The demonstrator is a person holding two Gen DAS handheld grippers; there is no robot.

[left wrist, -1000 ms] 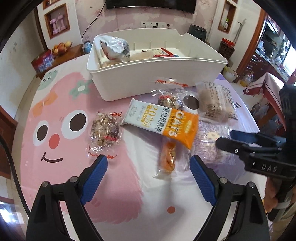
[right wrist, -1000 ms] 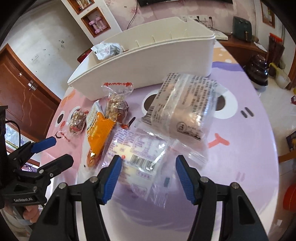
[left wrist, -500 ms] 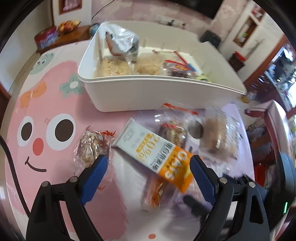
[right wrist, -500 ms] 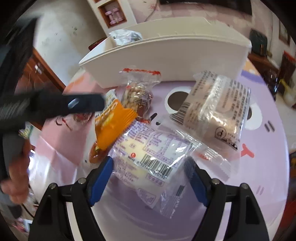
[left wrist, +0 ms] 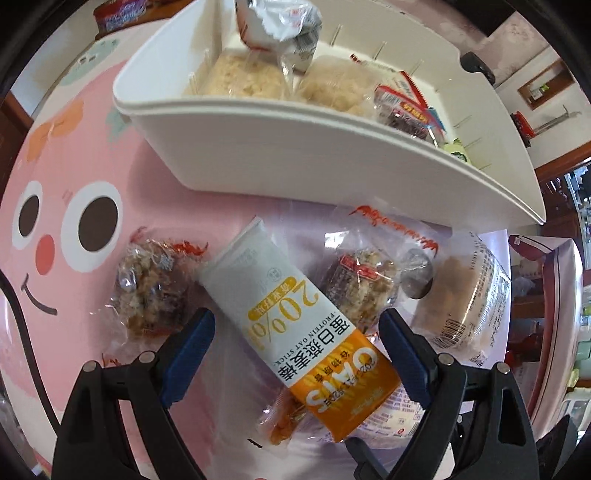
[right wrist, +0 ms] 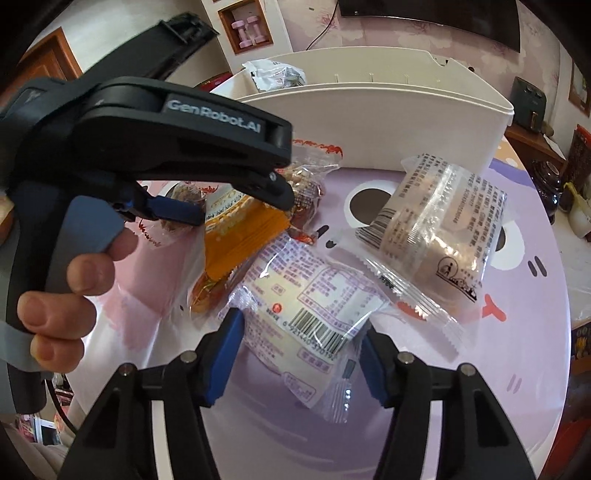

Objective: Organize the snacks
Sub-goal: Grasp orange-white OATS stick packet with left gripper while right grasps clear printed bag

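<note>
Left hand-held gripper (left wrist: 295, 341) hangs wide open over the pile of loose snacks, its blue fingers either side of the oat bar (left wrist: 299, 332) but touching nothing, so it has hold of nothing. Right hand-held gripper (right wrist: 299, 345) is open too, its fingers straddling the near end of the barcode packet (right wrist: 314, 306); whether the pads already touch the wrapper I cannot tell, but it is not clamped.

Ahead of both sits the white bin (left wrist: 332, 155), and part of the job looks done: it already holds a silver bag (left wrist: 277, 26), two pale cakes (left wrist: 243, 77) and a red-wrapped bar (left wrist: 406, 110).

Much is left on the worktop (left wrist: 74, 155). Left of the left hand-held gripper lies a nut cluster (left wrist: 151, 288); ahead and to its right a second nut cluster (left wrist: 362, 284); further right a wrapped cake (left wrist: 465, 291); beneath the oat bar a small orange packet (left wrist: 284, 421). By my count six packets remain outside the bin, so the sorting is, I judge, under halfway.
</note>
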